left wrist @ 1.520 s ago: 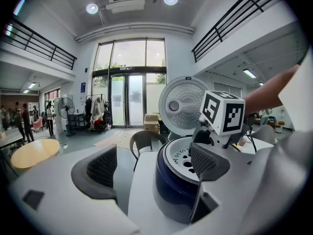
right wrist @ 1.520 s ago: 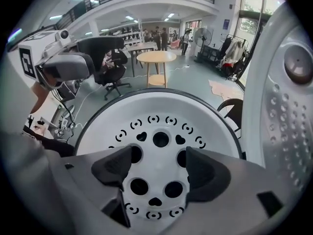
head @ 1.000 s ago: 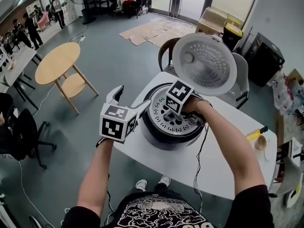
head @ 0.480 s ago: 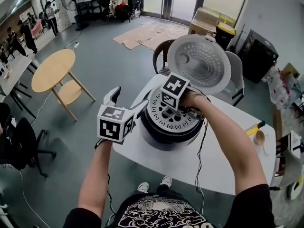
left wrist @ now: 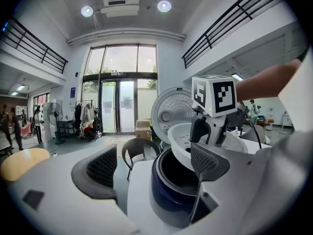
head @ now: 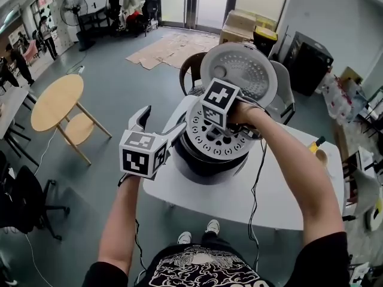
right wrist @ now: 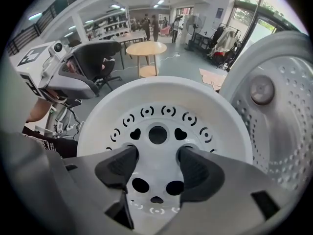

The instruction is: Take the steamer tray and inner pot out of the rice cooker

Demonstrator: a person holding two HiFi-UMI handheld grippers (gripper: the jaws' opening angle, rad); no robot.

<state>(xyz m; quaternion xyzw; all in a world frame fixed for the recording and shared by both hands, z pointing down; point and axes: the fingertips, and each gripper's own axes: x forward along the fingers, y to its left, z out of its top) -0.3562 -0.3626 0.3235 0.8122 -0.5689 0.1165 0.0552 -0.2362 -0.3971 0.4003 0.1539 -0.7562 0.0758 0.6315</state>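
Note:
The white perforated steamer tray (head: 209, 143) (right wrist: 161, 109) hangs tilted just above the dark rice cooker (head: 200, 167) (left wrist: 164, 192). My right gripper (head: 222, 129) (right wrist: 157, 168) points down, its fingers poked through two tray holes. Its jaws have just been closing, and they pinch the tray's middle strip between them. Under the tray, the dark inner pot (left wrist: 177, 173) sits in the cooker. The lid (head: 239, 73) (right wrist: 274, 111) stands open behind. Left of the cooker my left gripper (head: 161, 123) (left wrist: 151, 165) hovers open with nothing in it, pointing at the cooker's side.
The cooker stands near the far left edge of a white table (head: 269, 202). A black cable (head: 256, 178) runs across it. A yellow-handled tool (head: 315, 145) lies at its right. A brown chair (head: 190, 72) stands behind, a round wooden table (head: 54, 103) far left.
The right gripper has risen with the steamer tray, which now stands clear above the cooker's rim. The left gripper has lifted slightly and stays open.

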